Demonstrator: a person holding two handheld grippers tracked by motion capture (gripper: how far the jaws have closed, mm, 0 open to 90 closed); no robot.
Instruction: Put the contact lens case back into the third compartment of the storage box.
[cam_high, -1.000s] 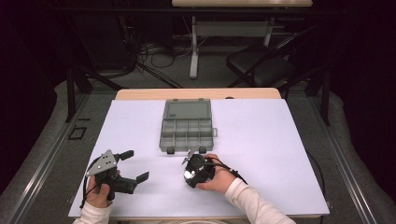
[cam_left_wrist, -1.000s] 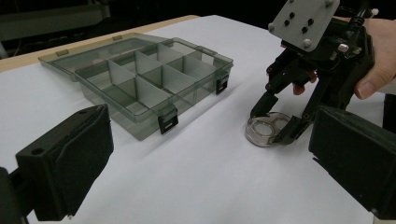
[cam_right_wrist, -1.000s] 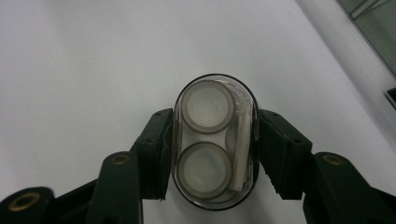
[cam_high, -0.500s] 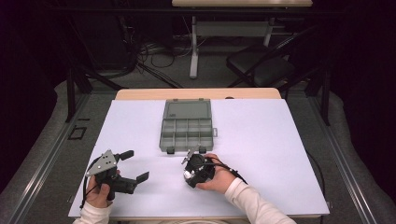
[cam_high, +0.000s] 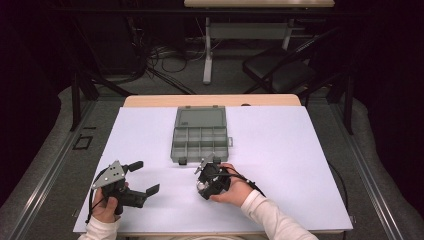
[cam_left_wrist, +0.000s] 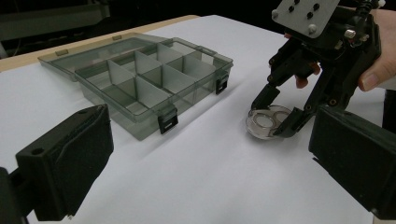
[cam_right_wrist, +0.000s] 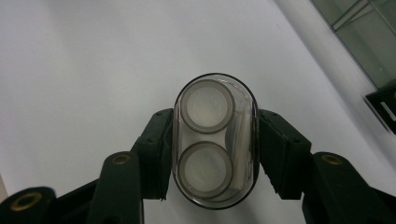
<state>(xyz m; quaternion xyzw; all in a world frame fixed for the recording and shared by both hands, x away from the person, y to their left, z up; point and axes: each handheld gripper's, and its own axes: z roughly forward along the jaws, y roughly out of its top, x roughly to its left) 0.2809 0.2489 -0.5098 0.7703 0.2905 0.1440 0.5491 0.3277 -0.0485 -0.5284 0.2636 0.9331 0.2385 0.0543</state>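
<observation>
Gripping a small clear oval case (cam_right_wrist: 215, 140) across its narrow waist, the right gripper (cam_left_wrist: 275, 114) has its two black jaws pressed against the case's long sides, one pad on each flank, with the case lying flat on the white table cover (cam_high: 300, 150) just in front of the organiser box (cam_high: 201, 135), near that box's front right corner. Seen from the right gripper view, the case holds two round ring-shaped wells set end to end, and its wall is thin see-through plastic; I judge it very light, stiff but easily cracked or scuffed if squeezed hard, and slick enough to skid on the smooth cover or pop out of the pads when lifted. The hold across the short width looks like the sound one, since the straight sides give the pads flat bearing, whereas the rounded ends would let it squirt free. The organiser box stands open, its lid laid back away from the person and its divided compartments looking empty, two dark latches along its front edge. To the left of the box and nearer the person, the left gripper (cam_high: 142, 177) hovers low over the cover with its jaws spread wide and nothing between them. A gentle, level lift would likely suit the case best.
</observation>
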